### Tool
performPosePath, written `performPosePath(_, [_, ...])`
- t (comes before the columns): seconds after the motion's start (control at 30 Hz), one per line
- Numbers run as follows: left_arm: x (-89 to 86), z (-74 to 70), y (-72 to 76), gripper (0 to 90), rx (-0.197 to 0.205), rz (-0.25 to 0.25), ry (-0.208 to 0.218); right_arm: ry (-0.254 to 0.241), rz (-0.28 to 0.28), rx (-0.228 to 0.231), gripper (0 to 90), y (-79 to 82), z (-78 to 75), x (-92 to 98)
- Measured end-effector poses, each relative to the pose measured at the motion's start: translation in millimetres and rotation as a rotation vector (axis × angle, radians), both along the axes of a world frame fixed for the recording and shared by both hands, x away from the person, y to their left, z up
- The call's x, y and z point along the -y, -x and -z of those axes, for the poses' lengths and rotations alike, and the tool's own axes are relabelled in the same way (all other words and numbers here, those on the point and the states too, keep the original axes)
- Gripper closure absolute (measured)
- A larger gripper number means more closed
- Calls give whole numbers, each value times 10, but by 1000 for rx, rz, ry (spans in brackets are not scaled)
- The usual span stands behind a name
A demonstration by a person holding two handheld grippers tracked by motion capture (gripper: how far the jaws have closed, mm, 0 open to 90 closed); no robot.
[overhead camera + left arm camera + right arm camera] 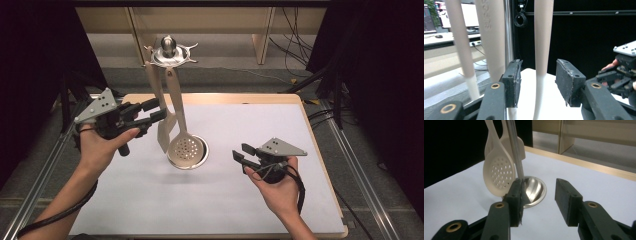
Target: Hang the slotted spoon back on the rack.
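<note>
Bench (pixel 150 210) bears a steel utensil stand (pixel 169 50), far centre; cream plastic utensils hang from it. Skimmer (pixel 186 148) dangles just over the base: light, stiff, smooth, likely to swing. I'd grip its handle (pixel 541 50) mid-length. Left claw (pixel 156 111) gapes around that handle, pads clear. Right claw (pixel 241 154), near right, wide open, empty.
</note>
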State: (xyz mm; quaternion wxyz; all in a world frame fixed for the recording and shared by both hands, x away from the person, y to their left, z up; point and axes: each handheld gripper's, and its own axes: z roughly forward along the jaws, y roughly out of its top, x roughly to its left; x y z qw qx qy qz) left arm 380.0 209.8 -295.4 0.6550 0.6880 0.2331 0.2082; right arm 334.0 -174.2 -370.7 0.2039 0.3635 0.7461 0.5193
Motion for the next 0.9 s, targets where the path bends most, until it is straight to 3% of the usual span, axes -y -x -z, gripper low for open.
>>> performPosePath(0.07, [-49, 62, 44, 535, -1, -16, 3, -23, 19, -45, 593, 32, 8, -2])
performPosePath(0.23, [-157, 208, 102, 527, -3, -53, -10, -6, 15, -21, 592, 10, 30, 43])
performPosePath(0.27, [-176, 237, 108, 525, -4, -59, -17, -18, 24, -43, 591, 22, 34, 40])
performPosePath(0.37, [-206, 290, 120, 517, -8, -70, -24, -6, 14, -24, 590, 0, 57, 54])
performPosePath(0.53, [-249, 352, 114, 512, -16, -101, -12, -26, 39, -48, 586, 20, 60, 75])
performPosePath(0.67, [-247, 376, 109, 511, -22, -105, -1, -11, 25, -31, 582, 3, 90, 94])
performPosePath(0.7, [-251, 381, 101, 511, -22, -106, -3, -33, 36, -50, 582, 16, 99, 84])
performPosePath(0.77, [-253, 402, 85, 511, -23, -107, -1, -18, 31, -33, 581, 1, 109, 95])
performPosePath(0.87, [-251, 435, 69, 511, -36, -110, -5, -24, 29, -64, 580, 6, 118, 93])
performPosePath(0.9, [-251, 442, 64, 511, -35, -110, -9, -20, 28, -54, 579, -3, 129, 95])
